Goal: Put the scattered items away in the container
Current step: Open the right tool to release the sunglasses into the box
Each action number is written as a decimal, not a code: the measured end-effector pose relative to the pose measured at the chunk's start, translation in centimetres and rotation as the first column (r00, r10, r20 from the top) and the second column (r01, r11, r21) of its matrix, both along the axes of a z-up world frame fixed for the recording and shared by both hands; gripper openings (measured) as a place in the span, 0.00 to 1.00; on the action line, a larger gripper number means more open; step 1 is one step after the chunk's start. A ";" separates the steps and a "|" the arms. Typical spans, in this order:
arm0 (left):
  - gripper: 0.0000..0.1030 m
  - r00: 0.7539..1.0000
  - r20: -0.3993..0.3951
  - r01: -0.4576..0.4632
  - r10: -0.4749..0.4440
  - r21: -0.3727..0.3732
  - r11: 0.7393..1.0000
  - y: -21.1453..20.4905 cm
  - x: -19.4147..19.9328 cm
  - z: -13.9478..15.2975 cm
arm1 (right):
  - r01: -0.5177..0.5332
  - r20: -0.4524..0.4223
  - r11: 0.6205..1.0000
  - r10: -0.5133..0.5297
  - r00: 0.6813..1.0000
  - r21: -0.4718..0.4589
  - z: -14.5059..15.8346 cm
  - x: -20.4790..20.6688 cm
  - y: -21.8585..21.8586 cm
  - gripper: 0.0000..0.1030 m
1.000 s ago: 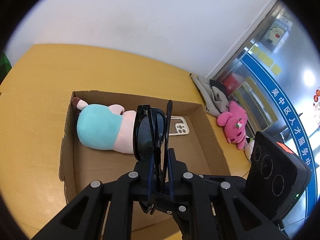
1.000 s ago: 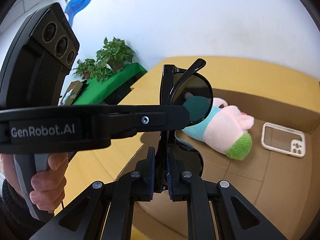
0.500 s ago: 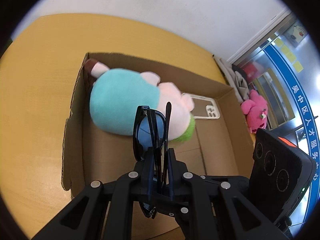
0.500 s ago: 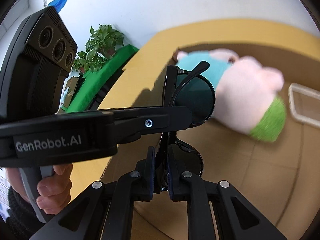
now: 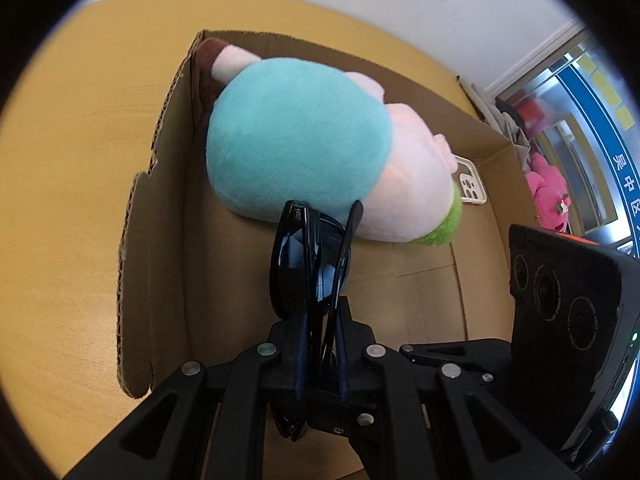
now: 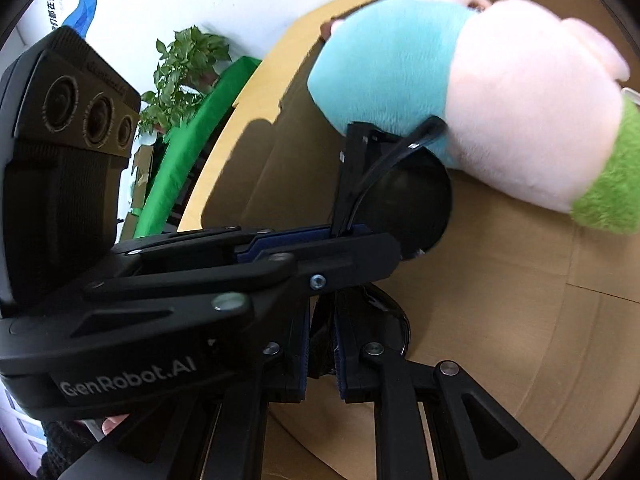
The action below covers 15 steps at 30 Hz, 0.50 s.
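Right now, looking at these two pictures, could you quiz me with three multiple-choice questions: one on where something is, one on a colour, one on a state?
1. Where does the plush toy lie?
A. Inside the cardboard box
B. On the bare table
C. On the floor

2. What colour is the tuft at the plush toy's end nearest the phone case?
A. Red
B. Green
C. Black

3. How are the sunglasses held?
A. Lying loose in the box
B. By one gripper only
C. Clamped by both the left gripper and the right gripper

Answers:
1. A, the box walls surround the toy.
2. B, the fuzzy end is bright green.
3. C, both pairs of jaws are shut on the folded frame.
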<state>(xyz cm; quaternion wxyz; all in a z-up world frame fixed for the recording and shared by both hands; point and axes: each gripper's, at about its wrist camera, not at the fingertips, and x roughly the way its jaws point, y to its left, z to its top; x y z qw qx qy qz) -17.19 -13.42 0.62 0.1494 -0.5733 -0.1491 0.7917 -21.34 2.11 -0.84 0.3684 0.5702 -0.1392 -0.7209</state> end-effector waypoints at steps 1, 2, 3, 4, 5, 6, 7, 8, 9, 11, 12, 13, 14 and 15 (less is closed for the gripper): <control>0.11 1.000 0.007 -0.004 0.004 0.005 1.000 -0.2 0.0 -0.3 | -0.002 0.005 1.000 0.002 1.000 0.001 -0.2 0.0 -0.1 0.11; 0.11 1.000 0.011 -0.008 0.008 0.012 1.000 -0.4 0.0 -0.4 | -0.003 0.007 1.000 0.003 1.000 0.001 -0.3 0.0 -0.1 0.11; 0.11 1.000 0.011 -0.008 0.008 0.016 1.000 -0.5 0.0 -0.5 | -0.003 0.008 1.000 0.003 1.000 0.000 -0.3 0.0 -0.1 0.11; 0.11 1.000 0.009 -0.005 0.005 0.014 1.000 -0.6 0.1 -0.4 | -0.004 0.009 1.000 0.004 1.000 -0.001 -0.3 0.0 -0.1 0.11; 0.11 1.000 0.008 -0.002 0.002 0.006 1.000 -0.5 0.2 -0.4 | -0.007 0.011 1.000 0.007 1.000 -0.005 -0.4 0.1 0.0 0.11; 0.11 1.000 0.009 -0.001 0.001 -0.001 1.000 -0.4 0.2 -0.3 | -0.010 0.015 1.000 0.010 1.000 -0.009 -0.4 0.1 0.0 0.11; 0.11 1.000 0.010 -0.002 0.002 -0.007 1.000 -0.4 0.3 -0.3 | -0.013 0.018 1.000 0.013 1.000 -0.013 -0.5 0.1 0.0 0.11; 0.11 1.000 0.010 -0.004 0.004 -0.012 1.000 -0.4 0.4 -0.3 | -0.018 0.020 1.000 0.018 1.000 -0.015 -0.5 0.1 0.0 0.11; 0.11 1.000 0.010 -0.005 0.005 -0.013 1.000 -0.4 0.4 -0.2 | -0.022 0.020 1.000 0.022 1.000 -0.016 -0.6 0.1 -0.1 0.11; 0.11 1.000 0.011 -0.009 0.010 -0.014 1.000 -0.7 0.5 -0.3 | -0.028 0.023 0.999 0.029 0.999 -0.019 -0.6 0.2 -0.3 0.11; 0.11 1.000 0.012 -0.009 0.010 -0.018 1.000 -0.7 0.5 -0.3 | -0.032 0.026 0.999 0.032 0.999 -0.021 -0.7 0.2 -0.4 0.11; 0.11 1.000 0.013 -0.008 0.009 -0.023 1.000 -0.6 0.6 -0.3 | -0.034 0.028 0.999 0.035 0.999 -0.022 -0.8 0.2 -0.5 0.11; 0.11 1.000 0.014 -0.007 0.008 -0.026 1.000 -0.6 0.5 -0.3 | -0.036 0.029 0.999 0.036 0.999 -0.022 -0.8 0.2 -0.4 0.12; 0.11 1.000 0.016 -0.006 0.007 -0.031 0.999 -0.5 0.5 -0.3 | -0.037 0.030 0.999 0.037 0.999 -0.023 -0.8 0.2 -0.3 0.12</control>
